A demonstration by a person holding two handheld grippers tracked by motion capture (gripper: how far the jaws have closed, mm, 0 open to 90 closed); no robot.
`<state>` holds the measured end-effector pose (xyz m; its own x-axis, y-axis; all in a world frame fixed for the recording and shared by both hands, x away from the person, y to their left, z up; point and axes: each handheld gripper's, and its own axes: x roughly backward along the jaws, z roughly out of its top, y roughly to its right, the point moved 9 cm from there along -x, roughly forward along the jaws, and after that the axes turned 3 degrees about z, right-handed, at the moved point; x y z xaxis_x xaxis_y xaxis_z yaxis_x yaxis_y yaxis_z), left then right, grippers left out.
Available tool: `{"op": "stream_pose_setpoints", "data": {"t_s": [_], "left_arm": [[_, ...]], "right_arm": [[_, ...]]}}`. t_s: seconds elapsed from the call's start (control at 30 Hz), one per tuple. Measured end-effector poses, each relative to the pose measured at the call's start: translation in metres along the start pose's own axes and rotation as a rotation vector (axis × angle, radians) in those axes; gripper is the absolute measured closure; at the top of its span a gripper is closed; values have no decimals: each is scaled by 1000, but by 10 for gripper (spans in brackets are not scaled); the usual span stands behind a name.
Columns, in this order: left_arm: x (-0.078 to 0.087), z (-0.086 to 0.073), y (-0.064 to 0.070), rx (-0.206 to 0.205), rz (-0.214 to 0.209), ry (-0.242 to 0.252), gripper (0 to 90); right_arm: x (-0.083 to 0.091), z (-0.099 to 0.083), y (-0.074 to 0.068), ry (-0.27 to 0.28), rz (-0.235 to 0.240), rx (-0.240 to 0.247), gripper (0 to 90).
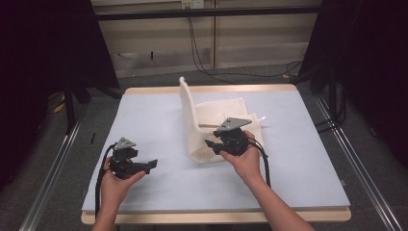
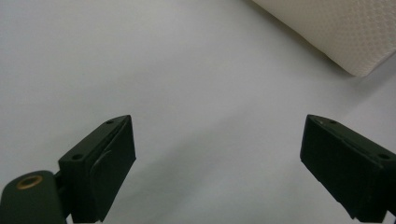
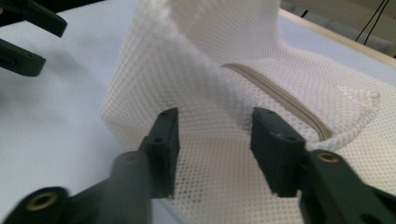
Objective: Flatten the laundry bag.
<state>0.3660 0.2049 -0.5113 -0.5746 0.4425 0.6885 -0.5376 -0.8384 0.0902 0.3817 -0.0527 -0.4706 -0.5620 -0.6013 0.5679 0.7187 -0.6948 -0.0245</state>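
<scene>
In the high view, the left hand-held gripper [image 1: 153,165] rests low over the pale table [image 1: 149,120], held from below by the person's left hand [image 1: 114,185], its jaws pointing across toward the white mesh bag [image 1: 214,126]. The bag lies well apart from that gripper, out beyond its jaw tips. One flap of the bag stands up almost vertically, while the rest lies flat on the table. The right hand-held gripper [image 1: 211,145] is at the bag's near edge, gripped by the right hand [image 1: 248,161], with its jaw tips right at the mesh where the raised flap meets the flat part. A black cable trails from each gripper down along the forearm.

In the left gripper view, the left hand-held gripper [image 2: 217,140] has its two black jaws spread wide with bare table between them. A rounded corner of the mesh bag [image 2: 341,32] sits far ahead and to the upper right of the jaws, not touching them.

In the right gripper view, the right hand-held gripper [image 3: 215,128] has its jaws moderately apart, with a fold of the mesh bag [image 3: 210,60] rising between and just beyond them. Whether the pads touch the mesh I cannot tell. A beige zipper [image 3: 280,95] runs diagonally across the flat mesh, ahead and to the right of the jaws. The other gripper's jaws appear far off at the upper left.
</scene>
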Motion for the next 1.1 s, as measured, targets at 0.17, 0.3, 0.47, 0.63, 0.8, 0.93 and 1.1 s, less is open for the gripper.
{"op": "stream_pose_setpoints", "data": {"t_s": [0.17, 0.3, 0.47, 0.63, 0.8, 0.93, 1.1], "left_arm": [[4, 0, -1, 5, 1, 9, 100], [5, -1, 0, 0, -5, 2, 100], [6, 0, 0, 3, -7, 6, 100], [8, -2, -2, 11, 1, 6, 99], [7, -4, -2, 8, 2, -2, 100], [3, -2, 1, 11, -12, -7, 102], [-1, -2, 2, 27, -12, -15, 117]], "right_arm": [[0, 1, 1, 0, -7, -14, 406], [-1, -2, 3, -26, -16, -18, 331], [-1, -4, 3, -32, -19, -8, 305], [5, -11, 10, -36, -16, -20, 293], [11, -23, 21, -58, -40, -36, 285], [19, -36, 35, -73, -72, -62, 284], [26, -46, 52, -72, -122, -94, 283]]}}
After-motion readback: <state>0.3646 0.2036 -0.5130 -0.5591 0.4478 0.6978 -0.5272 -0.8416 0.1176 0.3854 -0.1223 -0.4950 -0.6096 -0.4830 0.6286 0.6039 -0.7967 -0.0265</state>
